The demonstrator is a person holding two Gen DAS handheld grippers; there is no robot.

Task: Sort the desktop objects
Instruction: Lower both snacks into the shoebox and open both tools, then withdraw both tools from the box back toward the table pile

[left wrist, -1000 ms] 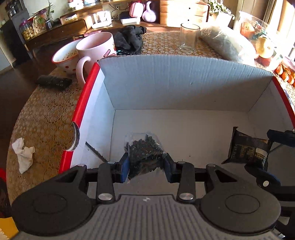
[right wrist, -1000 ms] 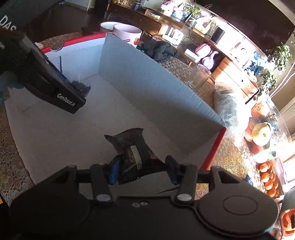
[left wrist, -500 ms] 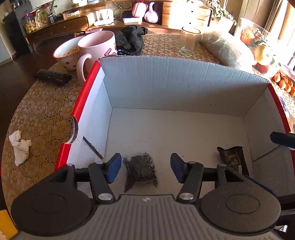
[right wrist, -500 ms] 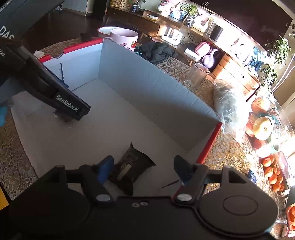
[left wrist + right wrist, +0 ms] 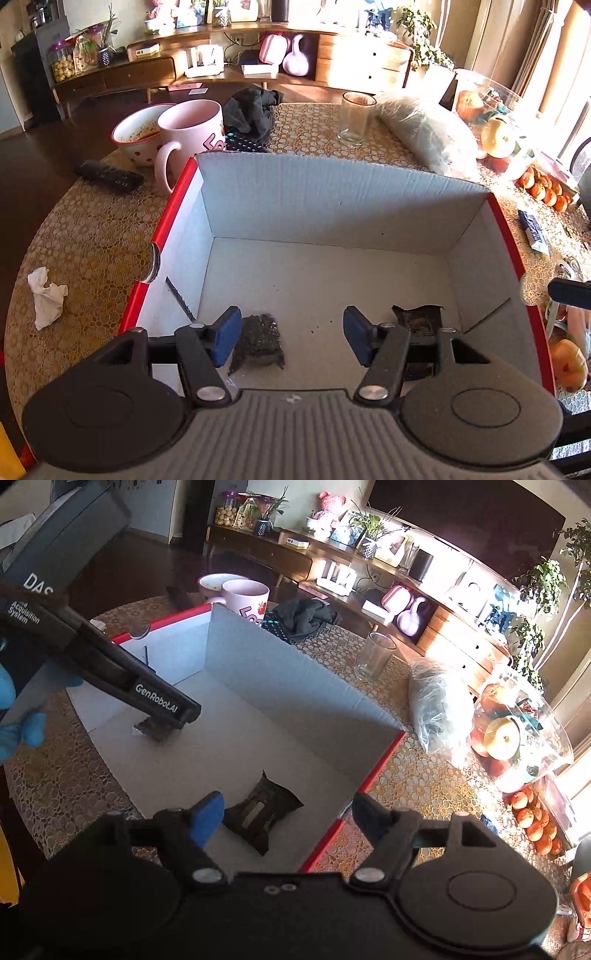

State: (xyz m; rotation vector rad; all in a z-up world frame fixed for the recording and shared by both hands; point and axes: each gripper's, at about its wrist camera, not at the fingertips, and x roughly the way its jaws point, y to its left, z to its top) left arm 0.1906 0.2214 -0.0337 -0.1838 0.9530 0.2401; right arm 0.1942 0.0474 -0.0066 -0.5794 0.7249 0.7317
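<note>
The left gripper [image 5: 177, 720] reads "GenRobot.AI" on its arm and "DAS" and "Acquisition System" on its body, while the pink mug [image 5: 248, 600] shows partial pink lettering.

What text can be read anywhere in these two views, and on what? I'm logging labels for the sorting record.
"GenRobot.AI": on the finger of the left gripper, right wrist view.
"DAS" and "Acquisition System": on that gripper's body; a word above "Acquisition" is cut off.
Pink letters on the pink mug: partly hidden by the box, not readable.
Label on the dark packet: too small to read.
</note>
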